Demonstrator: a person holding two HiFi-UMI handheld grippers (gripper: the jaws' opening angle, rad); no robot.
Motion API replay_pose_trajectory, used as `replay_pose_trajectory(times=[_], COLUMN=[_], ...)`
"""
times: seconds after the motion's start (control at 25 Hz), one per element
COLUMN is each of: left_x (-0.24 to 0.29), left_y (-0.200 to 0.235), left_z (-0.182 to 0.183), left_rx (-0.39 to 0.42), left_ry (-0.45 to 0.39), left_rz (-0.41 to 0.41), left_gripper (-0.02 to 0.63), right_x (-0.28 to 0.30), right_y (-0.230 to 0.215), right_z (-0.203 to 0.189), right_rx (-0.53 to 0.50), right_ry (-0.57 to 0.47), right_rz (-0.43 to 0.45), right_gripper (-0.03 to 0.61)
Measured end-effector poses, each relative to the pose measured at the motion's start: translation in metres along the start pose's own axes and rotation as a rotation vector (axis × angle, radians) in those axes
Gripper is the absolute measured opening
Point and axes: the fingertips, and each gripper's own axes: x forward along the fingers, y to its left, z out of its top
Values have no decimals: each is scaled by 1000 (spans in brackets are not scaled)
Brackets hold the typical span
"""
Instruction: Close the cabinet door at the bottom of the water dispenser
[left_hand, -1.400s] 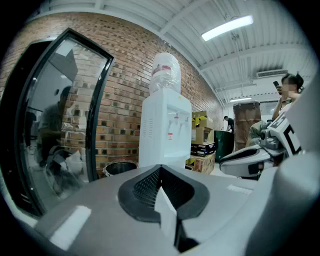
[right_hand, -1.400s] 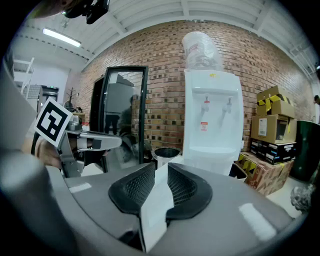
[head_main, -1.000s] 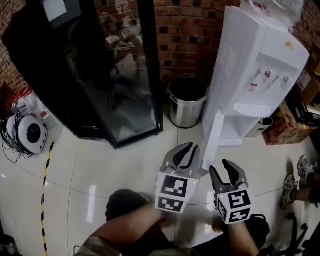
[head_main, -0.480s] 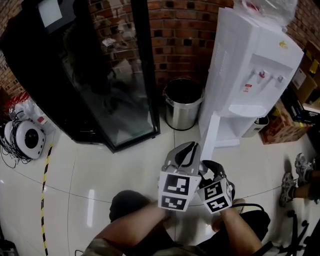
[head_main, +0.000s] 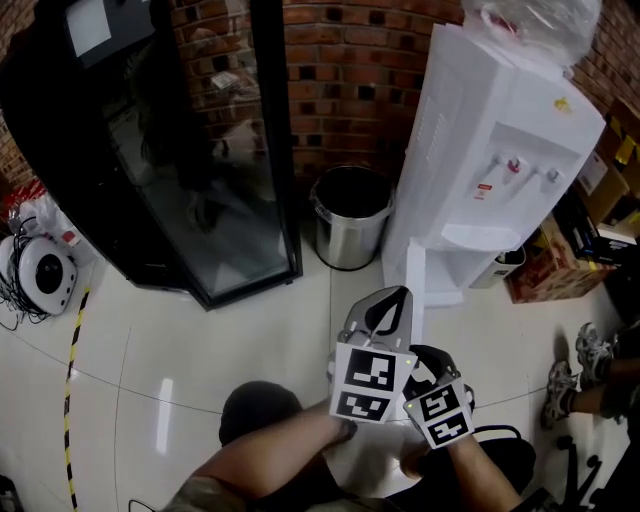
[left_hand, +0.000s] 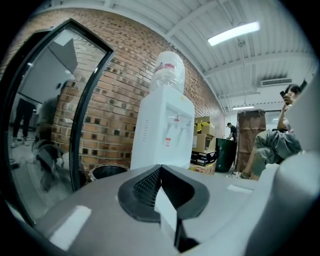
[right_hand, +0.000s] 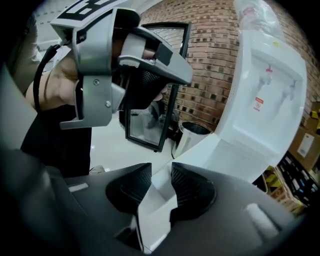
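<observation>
Found cabinet door (head_main: 414, 292) swung out from foot of water dispenser (head_main: 495, 140). Saw right gripper (right_hand: 161, 186) pinching its free edge; left gripper (left_hand: 159, 169) closed on nothing, just beside. Judged closing step begun; next, needed a steady push inward until flush.

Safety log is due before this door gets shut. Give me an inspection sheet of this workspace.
Surface: glossy tiled floor, striped tape at left.
Job's things: water dispenser; its cabinet door stands open toward the person.
Clutter: steel bin, cardboard boxes, round white device.
Grippers: left gripper jaws together, beside the door; right gripper appears closed on the door's edge.
Cables: black cable behind the right gripper; cords by the device.
Surroundings: brick wall, black glass-fronted cabinet, someone's shoes at right.
</observation>
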Motion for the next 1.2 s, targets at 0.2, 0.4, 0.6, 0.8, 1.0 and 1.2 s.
replay_pose_trajectory(times=[0.2, 0.4, 0.6, 0.8, 1.0, 1.2], left_x=[36, 69, 94, 112, 129, 140], left_y=[-31, -55, -54, -44, -40, -36], left_z=[-12, -20, -26, -34, -48, -60], left_rx=[1, 3, -10, -20, -22, -15], left_ry=[21, 23, 29, 43, 73, 102], left_rz=[-32, -46, -10, 45, 85, 113], left_gripper=[2, 2, 2, 2, 2, 2], right_x=[-27, -50, -57, -52, -37, -10], right_y=[-40, -124, -198, -263, -320, -363], right_z=[-30, -74, -99, -110, -109, -103], right_rx=[39, 169, 239, 279, 319, 453], right_ry=[19, 25, 9, -22, -75, -155], right_rz=[-52, -189, -270, -341, -428, -451], right_gripper=[114, 73, 81, 80, 77, 6])
